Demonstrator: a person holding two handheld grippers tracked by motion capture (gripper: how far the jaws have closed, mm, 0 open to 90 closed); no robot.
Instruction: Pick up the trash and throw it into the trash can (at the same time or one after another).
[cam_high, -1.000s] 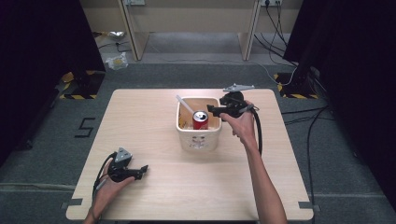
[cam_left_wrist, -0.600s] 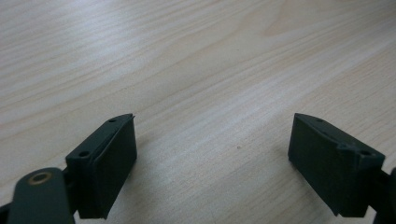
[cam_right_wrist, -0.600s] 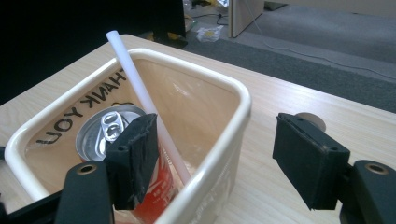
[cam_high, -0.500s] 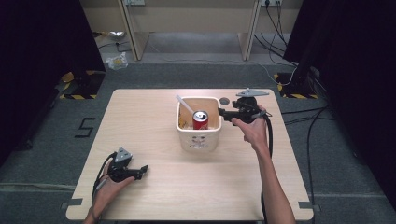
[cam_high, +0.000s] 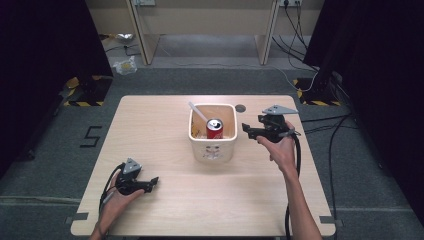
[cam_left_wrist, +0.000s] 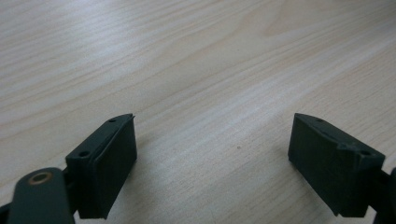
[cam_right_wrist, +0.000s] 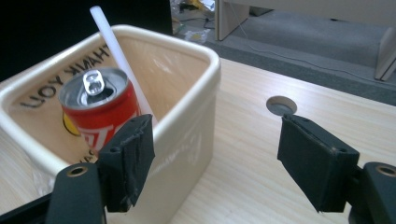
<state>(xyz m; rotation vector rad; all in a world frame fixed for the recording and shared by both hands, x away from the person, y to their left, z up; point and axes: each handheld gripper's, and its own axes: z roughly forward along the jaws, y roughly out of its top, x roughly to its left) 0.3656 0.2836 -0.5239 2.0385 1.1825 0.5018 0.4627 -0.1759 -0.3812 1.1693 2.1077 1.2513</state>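
Note:
A cream plastic tub (cam_high: 212, 147) (cam_right_wrist: 196, 126) stands at the table's middle. Inside it a red soda can (cam_high: 214, 128) (cam_right_wrist: 100, 112) stands upright, and a white straw (cam_high: 197, 112) (cam_right_wrist: 119, 56) leans against the tub's far wall. My right gripper (cam_high: 246, 130) (cam_right_wrist: 215, 158) is held above the table just right of the tub, open and empty, its jaws pointing at the tub's right side. My left gripper (cam_high: 152, 183) (cam_left_wrist: 212, 158) rests low at the table's front left, open, with bare wood between its jaws.
A round grey cable hole (cam_high: 240, 108) (cam_right_wrist: 281, 105) sits in the wooden table (cam_high: 150, 130) behind the right gripper. Black cables trail from both grippers. Desk legs and wires stand on the floor beyond the table's far edge.
My right gripper has drawn back to the right, away from above the tub, leaving the can inside. The left gripper has stayed put.

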